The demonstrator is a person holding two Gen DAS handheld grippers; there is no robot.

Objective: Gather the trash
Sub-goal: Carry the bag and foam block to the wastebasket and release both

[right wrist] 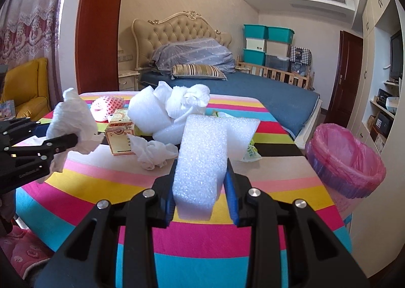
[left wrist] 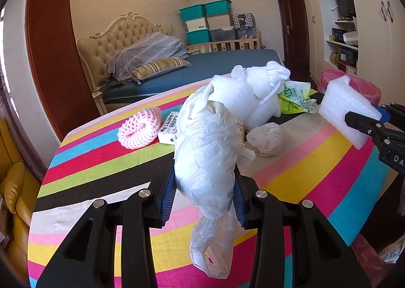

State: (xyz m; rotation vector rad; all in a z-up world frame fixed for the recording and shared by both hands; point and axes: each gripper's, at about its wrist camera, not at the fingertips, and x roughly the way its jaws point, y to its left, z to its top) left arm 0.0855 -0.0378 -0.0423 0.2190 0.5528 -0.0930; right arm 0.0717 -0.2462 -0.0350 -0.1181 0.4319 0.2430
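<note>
The left gripper (left wrist: pixel 205 199) is clamping a crumpled white bag (left wrist: pixel 207 151) and holding it lifted over the near left part of the table (left wrist: pixel 83 161), its loose tail hanging below the blue pads; gripped across its bulk, it is probably less likely to slip on the way to the bin. Behind it, toward the far left edge, a pink foam net (left wrist: pixel 139 128) and a small box (left wrist: pixel 168 131) are lying untouched, and a heap of bubble wrap (left wrist: pixel 243 95) is sitting mid-table with a wadded tissue (left wrist: pixel 268 138) in front and a green wrapper (left wrist: pixel 296 98) just beside it. Further right, the right gripper (right wrist: pixel 202 199) is squeezing a foam block (right wrist: pixel 205 159) by its narrow end, raised off the cloth. Past the table's right edge, the pink-lined bin (right wrist: pixel 346 161) is standing open and near, seemingly placed so that both loads can be dropped in.
</note>
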